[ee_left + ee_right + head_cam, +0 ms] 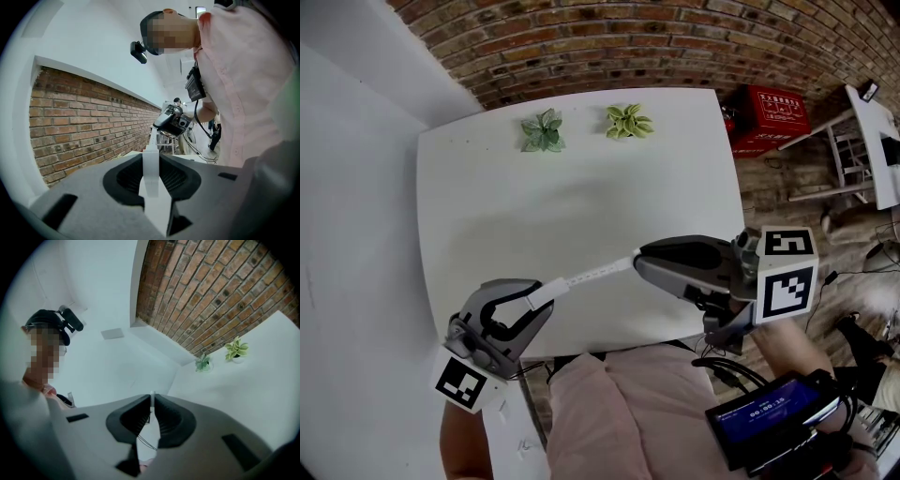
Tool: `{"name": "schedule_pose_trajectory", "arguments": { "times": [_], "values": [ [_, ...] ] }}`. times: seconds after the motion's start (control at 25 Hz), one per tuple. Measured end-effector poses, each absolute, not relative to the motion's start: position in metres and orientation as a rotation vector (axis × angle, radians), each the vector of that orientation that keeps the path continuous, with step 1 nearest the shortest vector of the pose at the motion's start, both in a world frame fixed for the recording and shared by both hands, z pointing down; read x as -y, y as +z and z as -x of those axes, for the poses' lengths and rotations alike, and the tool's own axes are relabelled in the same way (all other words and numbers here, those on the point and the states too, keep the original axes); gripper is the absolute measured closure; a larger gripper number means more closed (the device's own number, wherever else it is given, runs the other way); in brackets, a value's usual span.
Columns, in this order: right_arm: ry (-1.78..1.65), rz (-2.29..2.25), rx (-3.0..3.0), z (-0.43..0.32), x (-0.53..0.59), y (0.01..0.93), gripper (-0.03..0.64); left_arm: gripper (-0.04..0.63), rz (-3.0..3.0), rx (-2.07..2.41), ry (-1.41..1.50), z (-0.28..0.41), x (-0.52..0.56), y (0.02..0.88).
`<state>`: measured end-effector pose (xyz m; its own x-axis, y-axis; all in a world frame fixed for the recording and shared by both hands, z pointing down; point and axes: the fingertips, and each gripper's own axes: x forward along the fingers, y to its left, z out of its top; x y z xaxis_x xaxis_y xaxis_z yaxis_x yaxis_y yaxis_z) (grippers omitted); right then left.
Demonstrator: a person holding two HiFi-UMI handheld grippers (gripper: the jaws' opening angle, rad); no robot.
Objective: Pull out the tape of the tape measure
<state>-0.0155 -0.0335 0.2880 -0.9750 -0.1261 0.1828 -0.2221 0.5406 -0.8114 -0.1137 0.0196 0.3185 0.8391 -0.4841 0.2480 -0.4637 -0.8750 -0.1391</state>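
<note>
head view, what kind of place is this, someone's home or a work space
Probably a work or recording space, not a home: a white table against a brick wall, two small potted plants on it, a red box and loose cables on the floor beside it.

Back: we see the brick wall (609, 37) behind the table (581, 206).
Far edge: left plant (543, 131) beside right plant (628, 122).
Near edge: tape (600, 270) above it, between left gripper (546, 298) and right gripper (639, 259).
Right of table: crate (769, 117) on the floor (778, 192).

Two grippers (547, 302) (640, 260), one tape measure (586, 276), two plants (543, 131) (628, 122)
</note>
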Motion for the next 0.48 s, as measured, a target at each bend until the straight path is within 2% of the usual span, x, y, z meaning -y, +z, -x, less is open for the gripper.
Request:
{"name": "schedule_pose_trajectory", "arguments": {
  "times": [0.48],
  "values": [
    [1.426, -0.348, 2.669, 0.002, 0.042, 0.287, 0.581, 0.494, 2.950, -0.759, -0.449, 0.119, -0.022, 0.323]
  ]
}}
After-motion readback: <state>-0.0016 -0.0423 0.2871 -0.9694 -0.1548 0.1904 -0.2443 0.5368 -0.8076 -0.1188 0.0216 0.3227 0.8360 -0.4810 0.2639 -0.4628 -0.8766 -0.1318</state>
